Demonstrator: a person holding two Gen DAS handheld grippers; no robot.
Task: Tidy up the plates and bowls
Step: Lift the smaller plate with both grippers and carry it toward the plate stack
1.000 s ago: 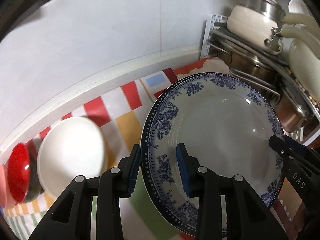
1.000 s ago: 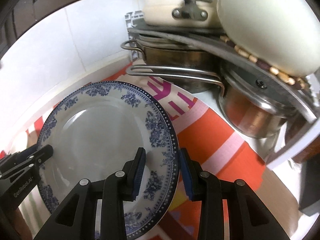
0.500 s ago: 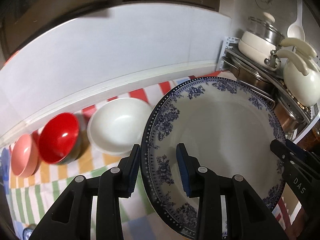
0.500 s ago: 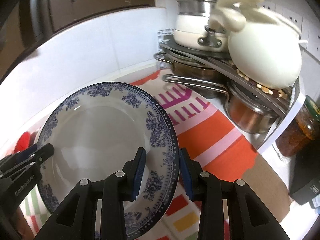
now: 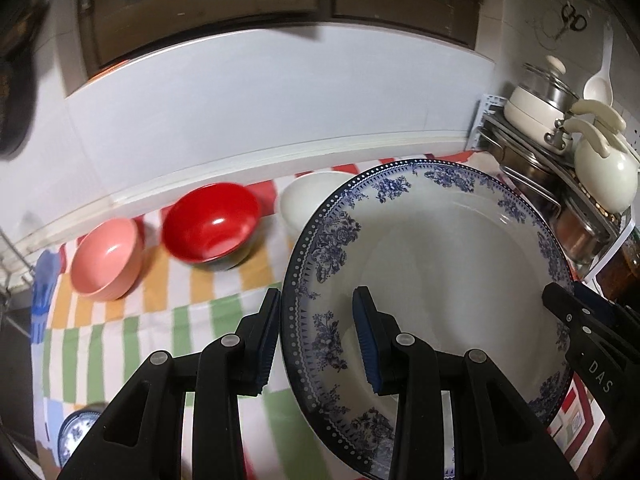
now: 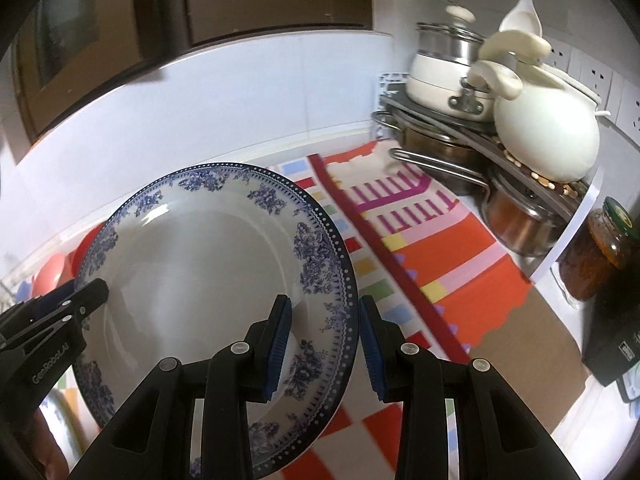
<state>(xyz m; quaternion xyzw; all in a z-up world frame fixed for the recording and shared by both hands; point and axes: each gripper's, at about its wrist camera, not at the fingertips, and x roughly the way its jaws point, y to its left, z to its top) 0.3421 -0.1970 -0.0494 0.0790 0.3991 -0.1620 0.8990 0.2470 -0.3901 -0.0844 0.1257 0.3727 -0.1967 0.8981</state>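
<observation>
A large white plate with a blue floral rim [image 5: 440, 272] [image 6: 192, 280] hangs above the counter, held from both sides. My left gripper [image 5: 316, 336] is shut on its left rim. My right gripper [image 6: 324, 340] is shut on its right rim; each gripper shows at the far edge of the other's view. Behind the plate, along the wall, stand a pink bowl [image 5: 106, 256], a red bowl [image 5: 212, 228] and a white bowl [image 5: 304, 200], the last partly hidden by the plate.
A rack [image 6: 480, 148] at the right corner carries steel pots, a cream pot and a cream kettle [image 6: 548, 132]. A jar [image 6: 596, 252] and a dark box [image 6: 616, 344] stand at the right. Striped cloths [image 6: 440, 240] cover the counter. A small blue-patterned dish [image 5: 76, 432] lies low left.
Both grippers have lifted and pulled back from the wall with the plate. The rack has shrunk toward the right, and the pink, red and white bowls have come fully into the left wrist view.
</observation>
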